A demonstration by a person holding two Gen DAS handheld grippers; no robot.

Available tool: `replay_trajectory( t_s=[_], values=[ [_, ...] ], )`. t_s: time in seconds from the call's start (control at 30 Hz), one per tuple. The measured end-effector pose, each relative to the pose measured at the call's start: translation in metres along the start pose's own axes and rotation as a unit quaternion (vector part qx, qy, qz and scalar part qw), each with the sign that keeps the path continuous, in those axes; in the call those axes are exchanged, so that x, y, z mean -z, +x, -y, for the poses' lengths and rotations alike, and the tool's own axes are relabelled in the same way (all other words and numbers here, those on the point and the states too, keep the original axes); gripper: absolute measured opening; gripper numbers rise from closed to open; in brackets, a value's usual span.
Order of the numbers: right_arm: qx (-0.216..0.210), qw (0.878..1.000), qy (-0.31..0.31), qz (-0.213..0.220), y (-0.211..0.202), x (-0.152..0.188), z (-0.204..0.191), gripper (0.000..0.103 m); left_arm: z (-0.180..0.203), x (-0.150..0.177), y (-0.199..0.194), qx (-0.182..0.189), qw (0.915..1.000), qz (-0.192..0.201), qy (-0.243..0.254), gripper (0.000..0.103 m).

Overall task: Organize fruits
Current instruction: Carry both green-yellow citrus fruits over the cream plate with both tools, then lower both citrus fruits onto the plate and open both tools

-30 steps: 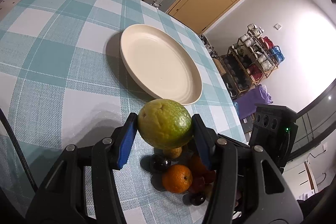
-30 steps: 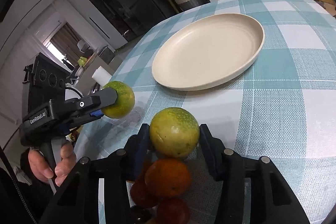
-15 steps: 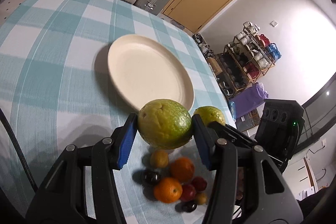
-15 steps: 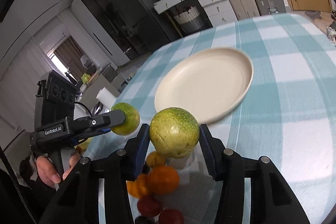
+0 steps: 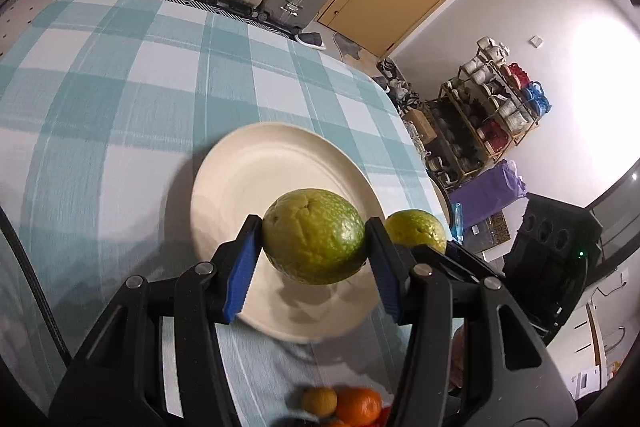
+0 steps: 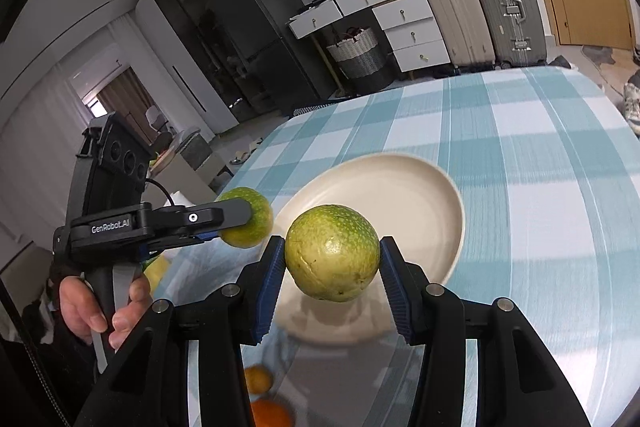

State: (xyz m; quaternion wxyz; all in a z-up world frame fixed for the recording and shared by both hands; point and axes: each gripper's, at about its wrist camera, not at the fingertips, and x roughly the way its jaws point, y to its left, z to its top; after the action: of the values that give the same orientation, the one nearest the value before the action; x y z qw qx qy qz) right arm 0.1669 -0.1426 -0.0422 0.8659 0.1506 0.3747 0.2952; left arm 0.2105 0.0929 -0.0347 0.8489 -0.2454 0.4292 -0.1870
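- Both claws moved forward from the fruit pile on the tabletop (image 5: 100, 115); now over the plate (image 5: 224, 187).
- Left claw (image 5: 314, 247) clamped on green fruit (image 5: 314, 241), above plate's near part.
- Right claw (image 6: 332, 263) clamped on second green fruit (image 6: 332, 257), over the plate's near edge.
- Likely next: lower, release; small fruits (image 5: 344, 405) remain behind.

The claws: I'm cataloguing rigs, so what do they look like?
Both are black plastic with blue ribbed pads and silver pivot screws. The left claw carries white "GenRobot.AI" lettering, a black cable and a three-lens module; a bare hand grips its handle.
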Motion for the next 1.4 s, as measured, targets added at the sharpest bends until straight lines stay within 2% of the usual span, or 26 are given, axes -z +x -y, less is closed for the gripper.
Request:
replay_trajectory(
  t_s=[0.13,0.37,0.57,0.87,0.93,0.97,1.03,1.1,1.4],
  values=[
    [0.009,1.000,-0.019,-0.005,0.019,-0.018,0.006,0.048,-0.005,-0.024,0.026,0.001,0.9998,-0.014,-0.011,0.050],
    [0.010,0.999,-0.020,-0.027,0.057,-0.031,0.024,0.048,-0.011,-0.047,0.064,-0.005,0.9994,-0.030,-0.018,0.050],
    [0.037,0.998,-0.039,-0.045,0.079,-0.033,0.027,0.048,-0.013,-0.058,0.088,-0.008,0.9988,-0.045,-0.017,0.050],
    [0.064,0.996,-0.036,-0.049,0.088,-0.034,0.034,0.049,-0.011,-0.060,0.108,-0.015,0.9976,-0.062,-0.028,0.050],
    [0.068,0.996,-0.036,-0.047,0.087,-0.035,0.034,0.053,-0.011,-0.060,0.107,-0.022,0.9976,-0.056,-0.032,0.051],
    [0.072,0.996,-0.039,-0.041,0.085,-0.035,0.033,0.054,-0.011,-0.060,0.106,-0.025,0.9977,-0.055,-0.032,0.055],
    [0.072,0.996,-0.044,-0.031,0.080,-0.036,0.032,0.071,-0.010,-0.060,0.102,-0.028,0.9976,-0.054,-0.033,0.064],
    [0.065,0.997,-0.048,-0.009,0.070,-0.037,0.030,0.078,-0.006,-0.060,0.095,-0.036,0.9980,-0.047,-0.024,0.067],
    [0.077,0.995,-0.039,0.044,0.024,-0.032,0.030,0.083,0.015,-0.052,0.052,-0.093,0.9956,-0.004,0.010,0.074]
  ],
)
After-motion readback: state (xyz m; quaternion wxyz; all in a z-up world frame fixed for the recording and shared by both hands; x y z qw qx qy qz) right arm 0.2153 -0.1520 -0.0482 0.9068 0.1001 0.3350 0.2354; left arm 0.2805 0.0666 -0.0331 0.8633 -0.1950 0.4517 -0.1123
